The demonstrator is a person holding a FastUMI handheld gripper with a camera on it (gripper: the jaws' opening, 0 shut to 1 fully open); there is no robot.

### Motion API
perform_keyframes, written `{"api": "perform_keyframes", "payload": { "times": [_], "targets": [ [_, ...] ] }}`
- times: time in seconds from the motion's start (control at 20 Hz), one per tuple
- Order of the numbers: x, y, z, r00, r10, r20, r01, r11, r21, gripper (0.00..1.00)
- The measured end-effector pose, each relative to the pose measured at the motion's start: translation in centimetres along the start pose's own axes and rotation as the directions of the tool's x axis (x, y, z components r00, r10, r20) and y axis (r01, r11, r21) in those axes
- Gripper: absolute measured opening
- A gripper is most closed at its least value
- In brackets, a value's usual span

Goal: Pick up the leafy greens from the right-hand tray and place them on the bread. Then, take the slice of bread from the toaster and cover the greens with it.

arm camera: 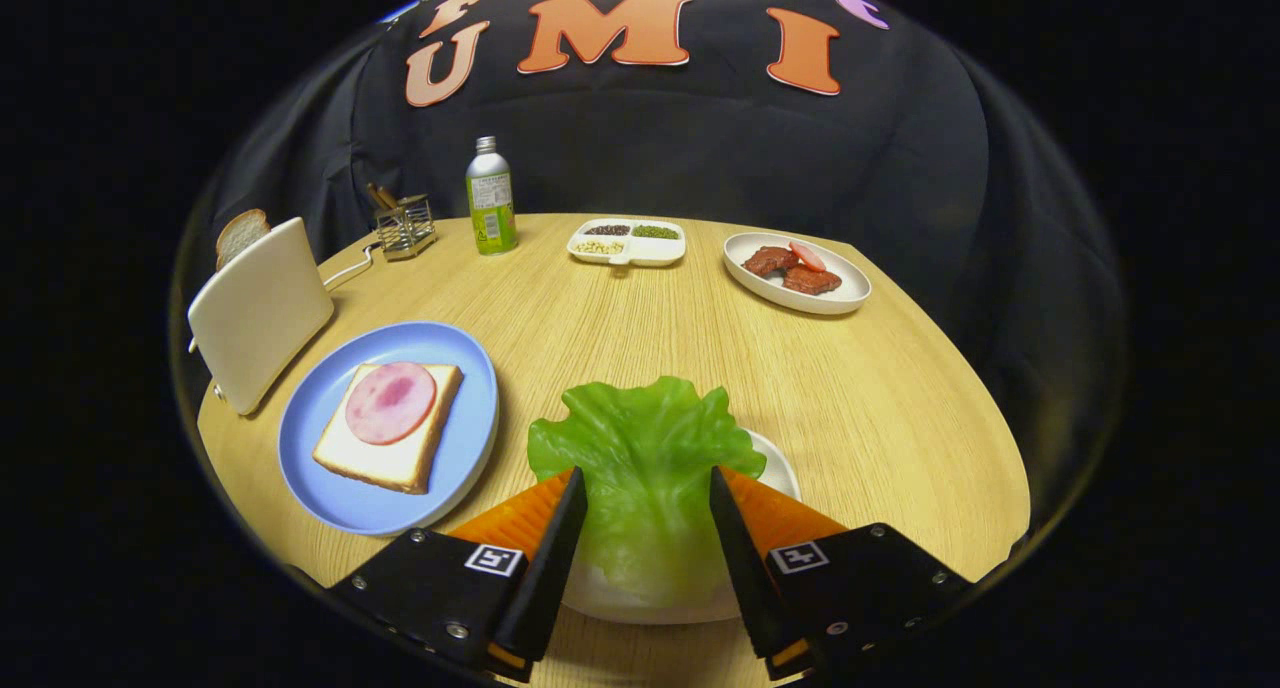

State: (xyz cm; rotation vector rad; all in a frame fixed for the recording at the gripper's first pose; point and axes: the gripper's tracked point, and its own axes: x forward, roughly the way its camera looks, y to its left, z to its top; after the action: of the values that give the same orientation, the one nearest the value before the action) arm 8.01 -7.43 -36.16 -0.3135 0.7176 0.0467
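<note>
At ten o'clock on the worktop (620, 318) we see the toaster (262, 313) with a bread slice (241, 235) poking out. At eight o'clock, a blue plate (460, 438) holds bread (385, 448) topped with ham (390, 402). Our gripper (646, 498) has its jaws spread around the lettuce (645, 458), a glossy, ruffled green leaf lying over a white tray (780, 473).
</note>
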Motion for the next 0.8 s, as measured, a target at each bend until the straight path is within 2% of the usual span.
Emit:
{"api": "perform_keyframes", "payload": {
  "times": [0.2,0.25,0.3,0.35,0.5,0.65,0.75,0.8],
  "targets": [
    [0.40,0.05,-1.02,1.000,-0.002,-0.030,0.003,1.000,0.018,0.58],
    [0.42,0.02,-0.93,1.000,-0.009,-0.027,0.010,1.000,0.028,0.51],
    [0.42,-0.01,-1.13,0.999,-0.007,-0.034,0.008,0.999,0.034,0.49],
    [0.50,-0.01,-0.93,1.000,-0.003,-0.031,0.005,0.999,0.043,0.41],
    [0.70,-0.06,-1.01,0.999,-0.008,-0.032,0.010,0.999,0.052,0.32],
    [0.51,-0.55,-1.03,0.999,-0.022,-0.037,0.024,0.998,0.050,0.12],
    [0.63,-0.53,-0.97,0.999,-0.013,-0.041,0.015,0.998,0.060,0.03],
    [0.56,-0.60,-0.95,0.999,-0.009,-0.042,0.012,0.998,0.064,0.03]
  ]
}}
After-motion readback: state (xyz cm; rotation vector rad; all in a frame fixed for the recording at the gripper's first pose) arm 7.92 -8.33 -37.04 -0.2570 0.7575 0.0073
